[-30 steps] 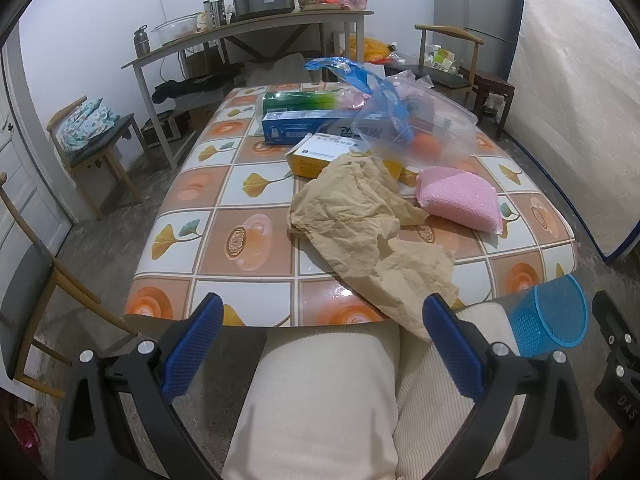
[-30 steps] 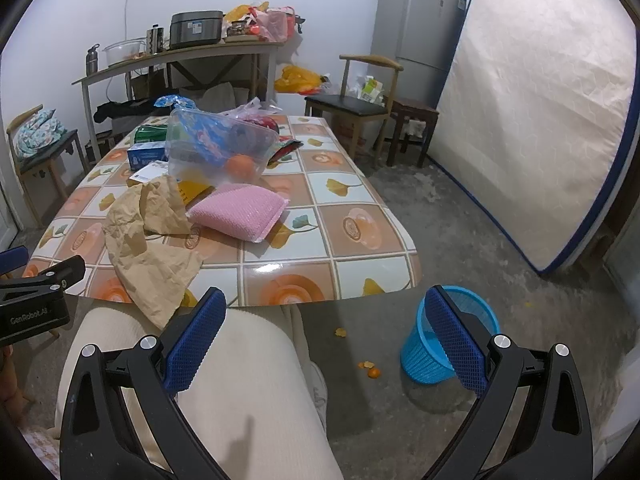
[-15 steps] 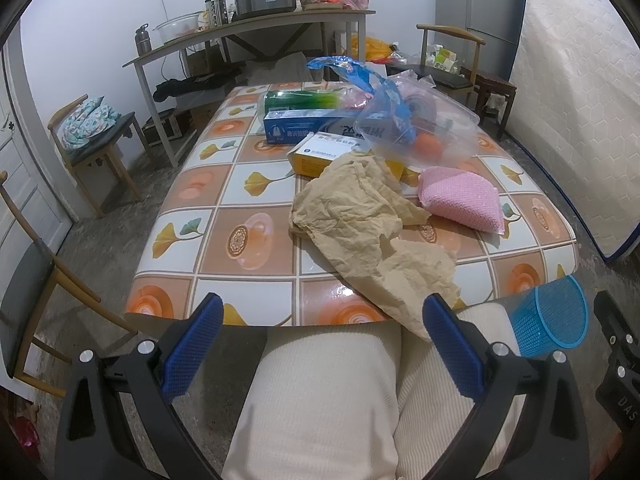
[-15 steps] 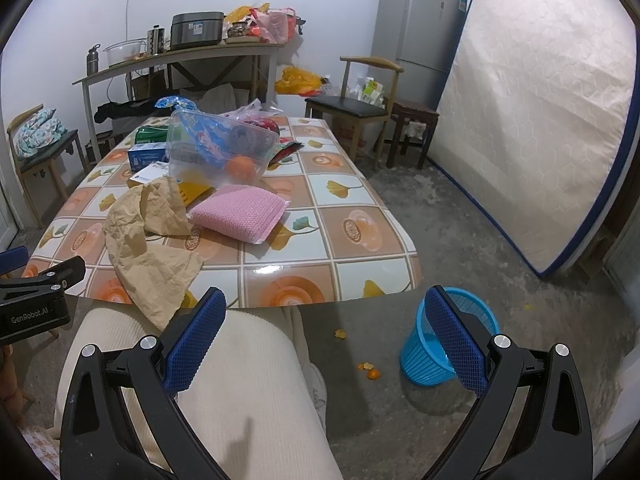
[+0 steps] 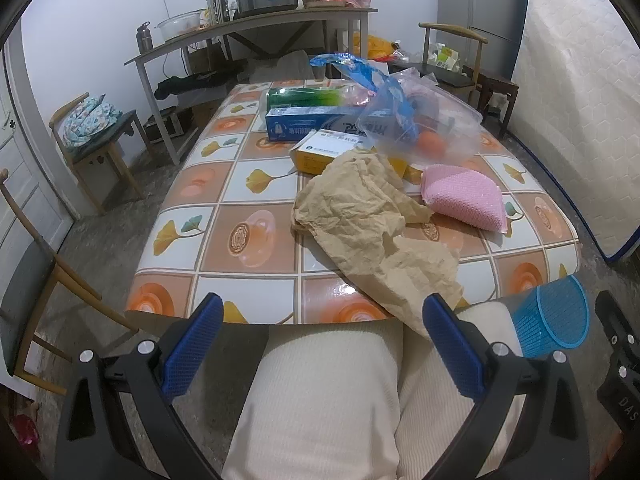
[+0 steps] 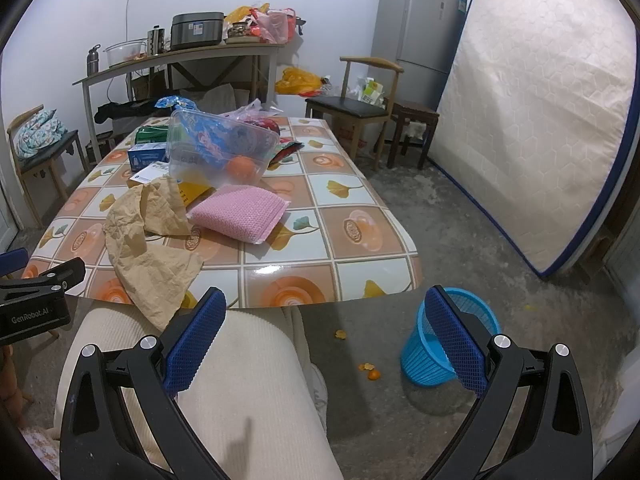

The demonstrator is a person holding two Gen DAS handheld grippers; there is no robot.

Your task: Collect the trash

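Note:
A crumpled brown paper (image 5: 372,232) lies on the tiled table (image 5: 240,240) and hangs over its near edge; it also shows in the right wrist view (image 6: 148,240). A blue mesh bin (image 6: 448,340) stands on the floor right of the table, also in the left wrist view (image 5: 552,320). Orange peel bits (image 6: 370,372) lie on the floor beside it. My left gripper (image 5: 320,344) is open and empty above my lap, short of the table edge. My right gripper (image 6: 326,340) is open and empty, with the bin behind its right finger.
On the table are a pink sponge cloth (image 6: 240,216), a clear plastic tub (image 6: 220,152) with an orange and a blue bag, a yellow box (image 5: 328,152) and a blue box (image 5: 304,124). Chairs (image 6: 356,108), a mattress (image 6: 536,120) and a side table (image 5: 248,28) ring the room.
Both views have shifted very slightly. Both grippers stay open and empty, and nothing on the table has moved.

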